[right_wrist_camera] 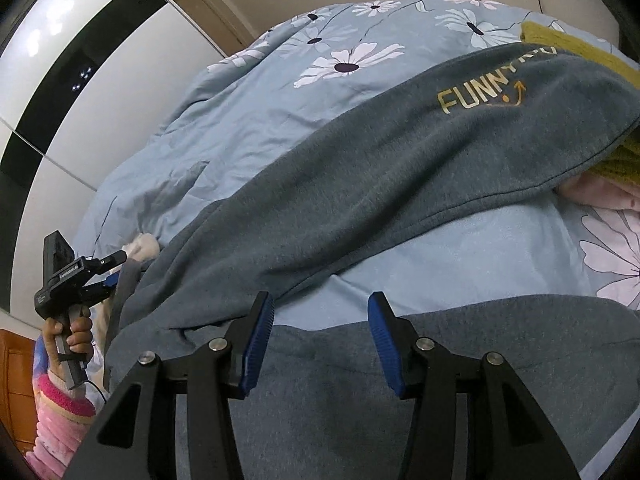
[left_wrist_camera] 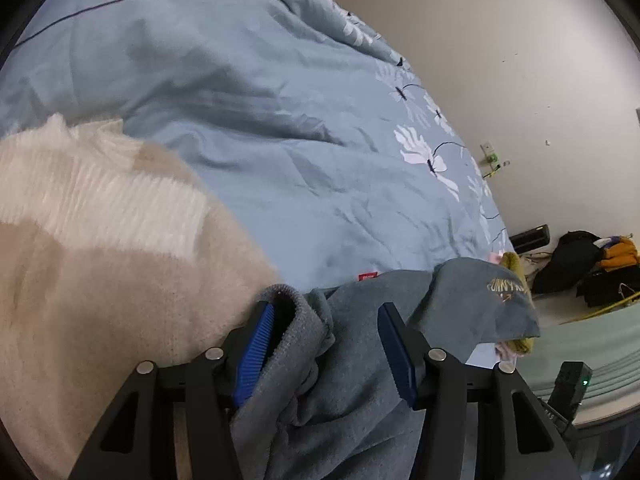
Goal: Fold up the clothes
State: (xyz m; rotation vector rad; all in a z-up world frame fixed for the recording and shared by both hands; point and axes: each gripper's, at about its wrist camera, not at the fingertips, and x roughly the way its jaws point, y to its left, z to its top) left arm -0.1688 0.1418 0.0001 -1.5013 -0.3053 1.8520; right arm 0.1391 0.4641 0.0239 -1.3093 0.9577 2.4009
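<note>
My left tool point(left_wrist_camera: 326, 344) stood released over grey-blue sweatshirt point(left_wrist_camera: 360, 360) | my right tool point(right_wrist_camera: 320, 340) released above it | bed point(left_wrist_camera: 260, 140) beneath

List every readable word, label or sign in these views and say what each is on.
"FUNNY" plus more letters cut off by a fold: yellow print on the blue-grey sweatshirt.
Red tag on the bed cover: too small to read.
White lettering on the left gripper body: too blurred to read.

Rumpled grey-blue sweatshirt point(right_wrist_camera: 400, 168) on bed
</note>
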